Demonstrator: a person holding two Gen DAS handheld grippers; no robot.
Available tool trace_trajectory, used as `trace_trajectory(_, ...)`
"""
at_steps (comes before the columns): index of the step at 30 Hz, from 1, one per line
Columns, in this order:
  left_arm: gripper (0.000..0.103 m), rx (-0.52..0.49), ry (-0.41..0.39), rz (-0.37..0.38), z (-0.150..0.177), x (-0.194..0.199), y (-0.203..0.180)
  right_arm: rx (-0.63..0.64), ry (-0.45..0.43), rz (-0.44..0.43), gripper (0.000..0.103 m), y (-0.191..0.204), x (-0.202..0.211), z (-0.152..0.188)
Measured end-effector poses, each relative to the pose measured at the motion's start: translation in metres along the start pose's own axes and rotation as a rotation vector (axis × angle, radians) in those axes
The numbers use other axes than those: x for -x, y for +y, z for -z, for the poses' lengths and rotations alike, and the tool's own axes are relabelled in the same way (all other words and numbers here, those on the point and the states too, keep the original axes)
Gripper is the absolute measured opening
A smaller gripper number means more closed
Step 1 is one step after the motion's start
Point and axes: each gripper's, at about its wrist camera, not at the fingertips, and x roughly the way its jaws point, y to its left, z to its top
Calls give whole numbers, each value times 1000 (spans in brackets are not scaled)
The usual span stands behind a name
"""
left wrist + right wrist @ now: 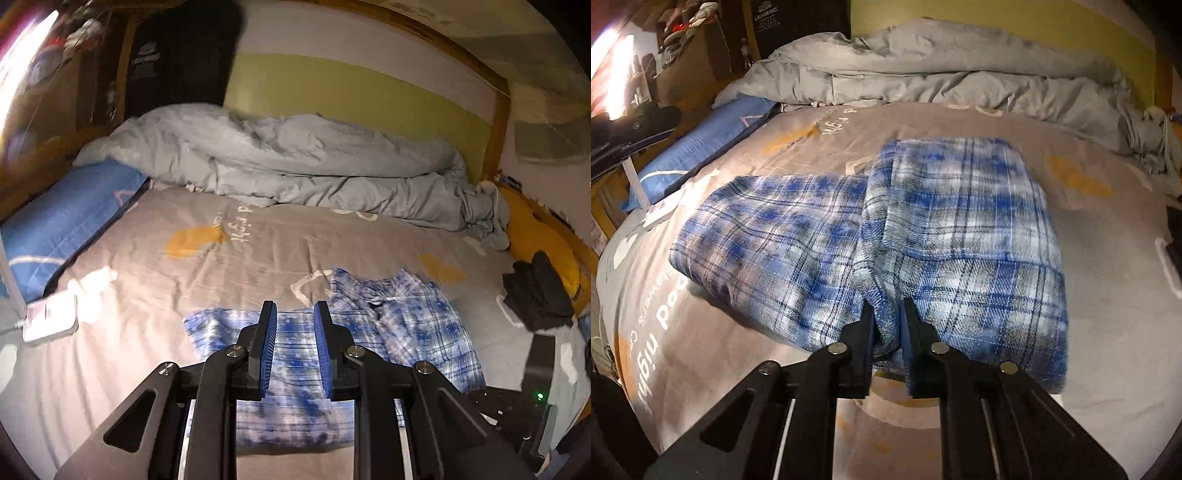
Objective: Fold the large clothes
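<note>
A blue plaid shirt lies partly folded on the grey bedsheet, roughly mid-bed on the near half. Taking the shirt as the landmark: one part lies flat out to its left, and the other part is doubled over on the right, its edge running down the middle.

The right gripper is at the shirt's near edge, its jaws closed on a fold of plaid cloth that bunches up between the pads.

The left gripper hangs above the shirt's flat left part. Its blue pads stand a little apart with nothing between them; the cloth shows below through the gap, not pinched.

Beyond the shirt, along the far side of the bed, a crumpled pale grey duvet is heaped. To the shirt's left a blue pillow lies at the bed's edge, and nearer than that a small white box rests on the sheet. To the shirt's right sits a dark bundle of cloth, just in front of a yellow cushion.
</note>
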Motion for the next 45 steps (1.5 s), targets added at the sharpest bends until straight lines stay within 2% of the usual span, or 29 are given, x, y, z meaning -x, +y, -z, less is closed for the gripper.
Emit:
trace_trajectory(1, 32, 24, 10, 1, -1, -1, 7, -3, -2, -24, 24, 0, 3, 0)
trace_trajectory(2, 36, 57, 27, 6, -1, -3, 17, -10, -2, -52, 38, -1, 7, 0)
trace_trajectory(3, 44, 72, 38, 6, 0, -6, 23, -20, -7, -78, 51, -1, 12, 0)
trace_trajectory(4, 53, 84, 53, 3, 2, -9, 30, -21, -16, -92, 53, -1, 18, 0)
trace_trajectory(6, 60, 66, 84, 20, 5, -16, 36, 7, -36, -75, 53, 0, 30, -1)
trace_trajectory(8, 62, 33, 109, 29, 11, -21, 39, 24, -67, -52, 56, -2, 42, -2)
trace_trajectory(11, 78, 2, 138, -30, 22, -27, 40, -9, -113, -26, 62, -17, 56, -4)
trace_trajectory(12, 84, 11, 147, -38, 25, -29, 43, -33, -127, -9, 62, -24, 58, -6)
trace_trajectory(14, 85, 47, 186, -61, 34, -35, 54, -69, -139, -6, 62, -33, 58, -8)
trace_trajectory(16, 85, 87, 223, -67, 42, -43, 67, -97, -124, -67, 59, -37, 51, -10)
trace_trajectory(19, 85, 167, 291, -47, 56, -57, 85, -143, -75, -171, 50, -37, 33, -12)
trace_trajectory(21, 85, 276, 359, 38, 70, -71, 102, -169, -19, -191, 33, -34, 14, -14)
trace_trajectory(23, 82, 400, 381, 110, 84, -81, 119, -185, 16, -160, 27, -31, -5, -15)
trace_trajectory(25, 78, 447, 368, 161, 92, -85, 126, -191, 27, -149, 25, -29, -20, -14)
trace_trajectory(26, 77, 442, 349, 175, 93, -85, 125, -188, 29, -139, 24, -28, -24, -14)
trace_trajectory(29, 65, 417, 323, 253, 96, -91, 116, -156, 27, -121, 23, -23, -28, -14)
trace_trajectory(30, 59, 413, 316, 244, 98, -93, 114, -146, 32, -120, 23, -23, -28, -14)
trace_trajectory(31, 45, 412, 300, 229, 99, -93, 114, -141, 38, -121, 23, -24, -28, -15)
trace_trajectory(32, 37, 432, 250, 189, 100, -89, 114, -141, 46, -126, 21, -25, -28, -16)
trace_trajectory(33, 22, 457, 208, 174, 99, -83, 113, -144, 57, -134, 21, -27, -27, -16)
trace_trajectory(34, 18, 459, 168, 179, 94, -74, 109, -143, 67, -141, 21, -27, -25, -16)
trace_trajectory(35, 17, 424, 141, 179, 86, -68, 101, -136, 74, -146, 21, -28, -23, -15)
trace_trajectory(37, 16, 283, 62, 174, 66, -48, 73, -124, 78, -156, 21, -29, -19, -13)
trace_trajectory(42, 14, 163, -52, 355, 35, -2, 12, -156, 77, -184, 20, -36, -29, -8)
trace_trajectory(45, 14, 82, -71, 408, 27, 7, -28, -163, 94, -183, 20, -34, -25, -13)
